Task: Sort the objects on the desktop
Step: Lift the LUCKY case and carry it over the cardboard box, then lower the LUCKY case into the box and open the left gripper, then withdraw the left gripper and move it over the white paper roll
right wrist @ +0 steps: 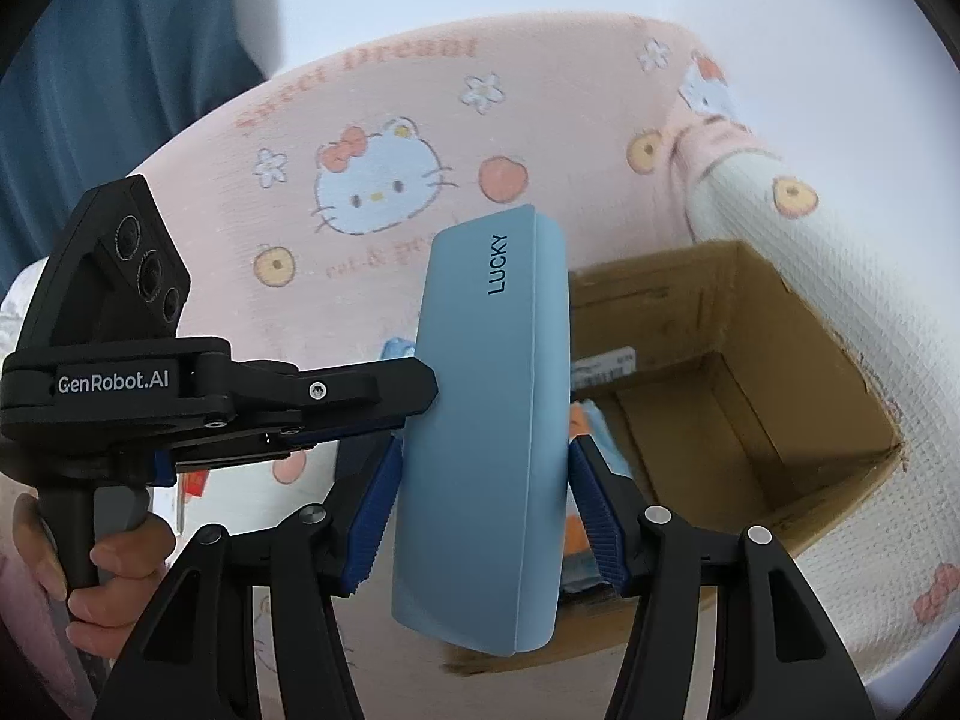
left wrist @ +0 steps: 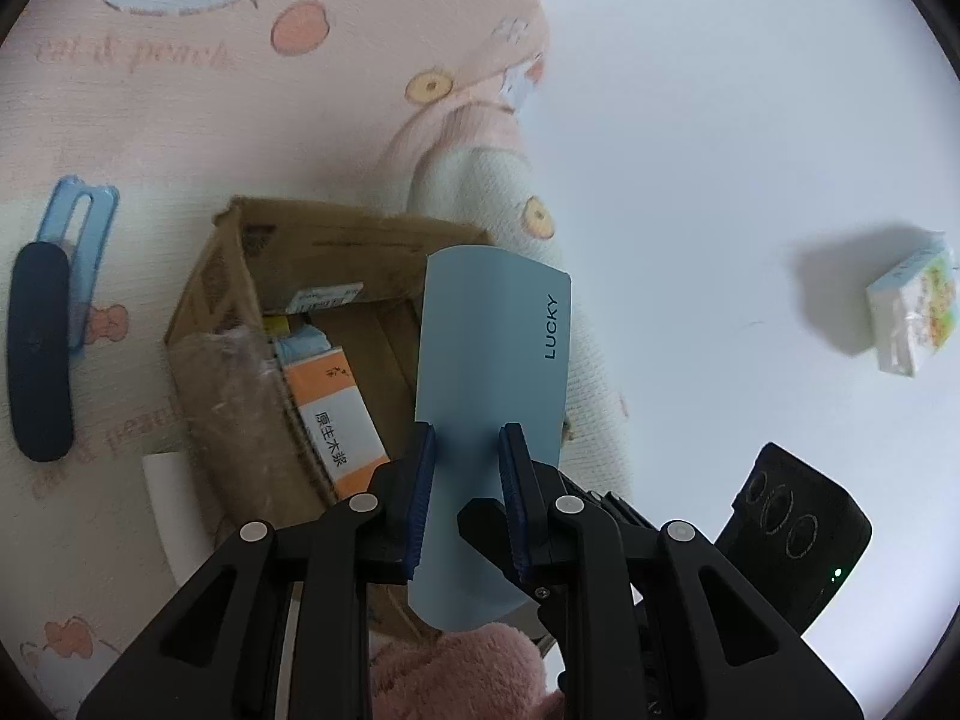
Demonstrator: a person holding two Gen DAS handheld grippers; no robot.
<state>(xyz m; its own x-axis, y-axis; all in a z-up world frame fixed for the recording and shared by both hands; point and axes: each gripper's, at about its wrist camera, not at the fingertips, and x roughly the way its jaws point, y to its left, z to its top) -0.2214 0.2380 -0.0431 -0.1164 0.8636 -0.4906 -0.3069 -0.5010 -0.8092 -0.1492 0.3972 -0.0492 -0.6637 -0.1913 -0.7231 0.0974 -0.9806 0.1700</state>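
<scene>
**A:** Why two grips on one case?

**B:** My left gripper point(left wrist: 467, 456) pinches the blue case point(left wrist: 492, 348) narrowly across its thin side. My right gripper point(right wrist: 480, 480) spans its broad width, pads pressed to both edges. I judge the pair steadies it above the cardboard box point(left wrist: 336, 252), which is open-topped with an orange packet point(left wrist: 336, 414) already inside.

**A:** And the surroundings?

**B:** The box sits on a pink cartoon-print cloth point(left wrist: 180, 90) with a dark blue oblong thing point(left wrist: 39, 354) to one side. Beyond is a pale plain surface bearing a small wrapped packet point(left wrist: 912, 312)

Pink cartoon-cat cloth point(right wrist: 420, 120); blue curtain point(right wrist: 120, 48), perhaps.
</scene>
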